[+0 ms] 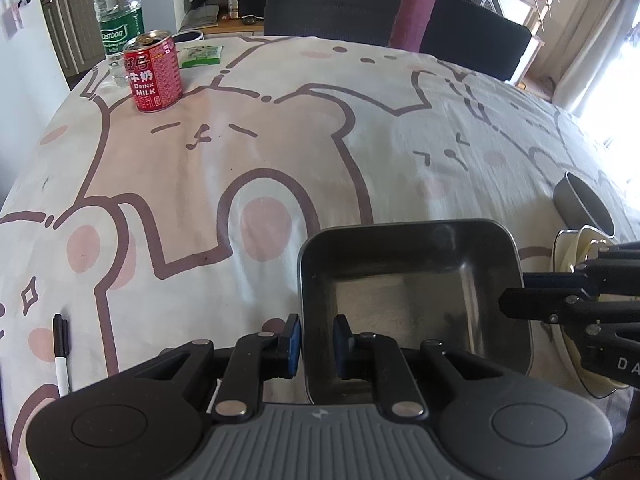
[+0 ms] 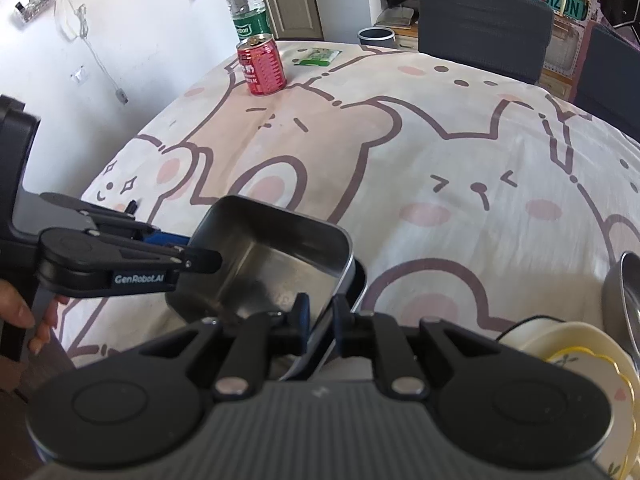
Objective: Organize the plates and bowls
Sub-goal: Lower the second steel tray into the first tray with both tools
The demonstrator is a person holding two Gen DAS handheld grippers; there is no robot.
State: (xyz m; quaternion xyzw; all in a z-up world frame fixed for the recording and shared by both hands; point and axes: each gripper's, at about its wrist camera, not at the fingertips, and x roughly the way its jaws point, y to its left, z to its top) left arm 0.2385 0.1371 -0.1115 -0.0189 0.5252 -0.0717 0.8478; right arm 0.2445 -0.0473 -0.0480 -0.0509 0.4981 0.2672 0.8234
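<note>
A square metal tray (image 1: 412,280) is held above the table; it also shows in the right wrist view (image 2: 256,260). My left gripper (image 1: 318,346) is shut on the tray's left wall, one pad inside, one outside. My right gripper (image 2: 320,328) is shut on the tray's right rim; it shows from the side in the left wrist view (image 1: 516,304). A second dark rim shows just under the tray's right edge (image 2: 358,284). A round metal bowl (image 1: 584,208) and a cream plate with a yellow rim (image 2: 592,376) lie at the right.
A red milk can (image 1: 154,74), a water bottle (image 1: 118,8) and a green packet (image 1: 200,56) stand at the far left of the cartoon tablecloth (image 1: 280,152). A black marker (image 1: 61,352) lies near the front left. Dark chairs (image 1: 334,0) stand behind the table.
</note>
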